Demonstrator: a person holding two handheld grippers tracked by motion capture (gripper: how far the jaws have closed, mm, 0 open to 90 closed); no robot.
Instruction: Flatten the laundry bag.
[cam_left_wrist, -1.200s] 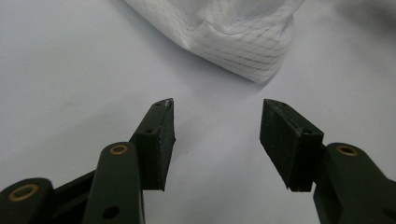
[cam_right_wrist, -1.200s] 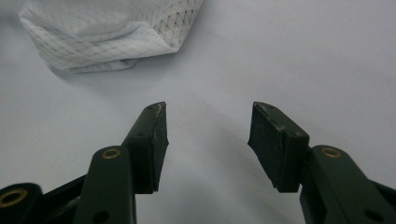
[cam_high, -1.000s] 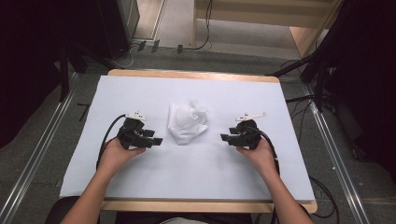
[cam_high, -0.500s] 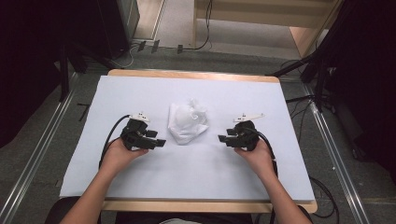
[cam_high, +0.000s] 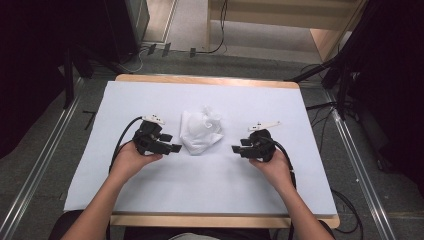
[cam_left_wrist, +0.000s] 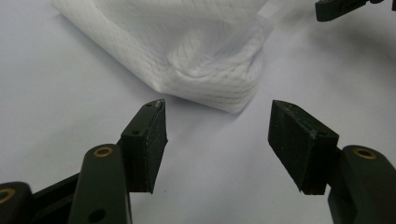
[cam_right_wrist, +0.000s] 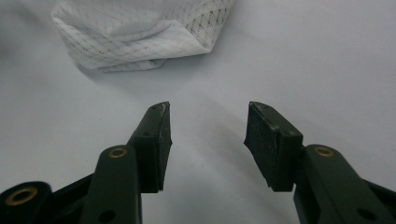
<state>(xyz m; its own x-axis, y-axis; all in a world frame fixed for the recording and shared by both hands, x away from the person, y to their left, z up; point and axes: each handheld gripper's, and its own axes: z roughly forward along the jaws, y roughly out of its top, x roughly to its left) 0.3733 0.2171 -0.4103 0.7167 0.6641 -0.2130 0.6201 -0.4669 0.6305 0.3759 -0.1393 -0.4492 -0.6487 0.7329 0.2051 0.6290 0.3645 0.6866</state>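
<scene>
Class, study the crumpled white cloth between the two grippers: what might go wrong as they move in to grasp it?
1. The white cloth is bunched in layers, so the left gripper, jaws just opening with nothing between them, might pinch several folds together.
2. The right gripper stands apart from the cloth; its jaws have just been closing and may be too narrow for the thick fold.

The white sheet (cam_high: 210, 185) lies bare on its near part, left side and right side. A crumpled white cloth (cam_high: 201, 131) alone blocks the middle.
</scene>
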